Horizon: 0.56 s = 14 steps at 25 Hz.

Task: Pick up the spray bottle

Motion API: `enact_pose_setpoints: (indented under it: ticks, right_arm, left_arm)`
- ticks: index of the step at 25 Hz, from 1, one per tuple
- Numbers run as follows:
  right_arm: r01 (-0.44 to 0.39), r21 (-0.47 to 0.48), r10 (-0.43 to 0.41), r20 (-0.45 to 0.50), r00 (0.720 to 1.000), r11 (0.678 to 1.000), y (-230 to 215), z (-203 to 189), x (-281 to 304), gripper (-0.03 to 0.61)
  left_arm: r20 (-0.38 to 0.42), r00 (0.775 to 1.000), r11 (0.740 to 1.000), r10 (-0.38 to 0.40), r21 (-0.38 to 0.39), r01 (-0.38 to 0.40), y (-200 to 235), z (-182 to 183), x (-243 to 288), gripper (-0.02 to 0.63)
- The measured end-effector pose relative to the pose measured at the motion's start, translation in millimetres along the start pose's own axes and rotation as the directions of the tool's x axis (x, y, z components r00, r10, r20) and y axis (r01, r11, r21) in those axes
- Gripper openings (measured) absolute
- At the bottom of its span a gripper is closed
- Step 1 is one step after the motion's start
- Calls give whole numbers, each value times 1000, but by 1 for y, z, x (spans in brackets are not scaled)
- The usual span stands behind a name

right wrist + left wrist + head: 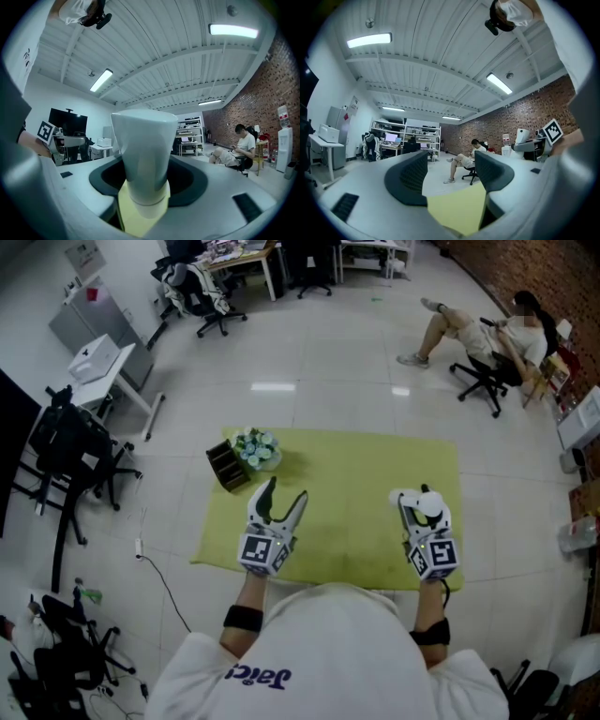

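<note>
Person's white shirt (328, 652) nearest, with 2 grippers level over the yellow mat (356, 474).
The right gripper (424, 501) is clenched on the white spray bottle (140, 140), and the left gripper (286, 491) gapes empty. The bottle looks light, stiff and slippery, best held below its flared head.

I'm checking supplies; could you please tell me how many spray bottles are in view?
1: the spray bottle is clamped in the right claw over the yellow cloth; far desks could hide others.
</note>
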State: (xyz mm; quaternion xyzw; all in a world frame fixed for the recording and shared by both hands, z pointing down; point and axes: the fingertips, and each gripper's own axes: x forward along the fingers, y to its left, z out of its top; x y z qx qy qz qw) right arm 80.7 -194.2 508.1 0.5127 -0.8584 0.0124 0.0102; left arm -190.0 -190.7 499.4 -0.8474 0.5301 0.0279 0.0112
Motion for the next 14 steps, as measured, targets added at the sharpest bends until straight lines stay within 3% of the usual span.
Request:
enact_pose_setpoints:
  ticks: [14]
  right_arm:
    - [-22,-3,22,12,1000,1000,4,7,9,245]
  left_arm:
    - [11,1000,1000,4,-16,-4,-3,9,3,321]
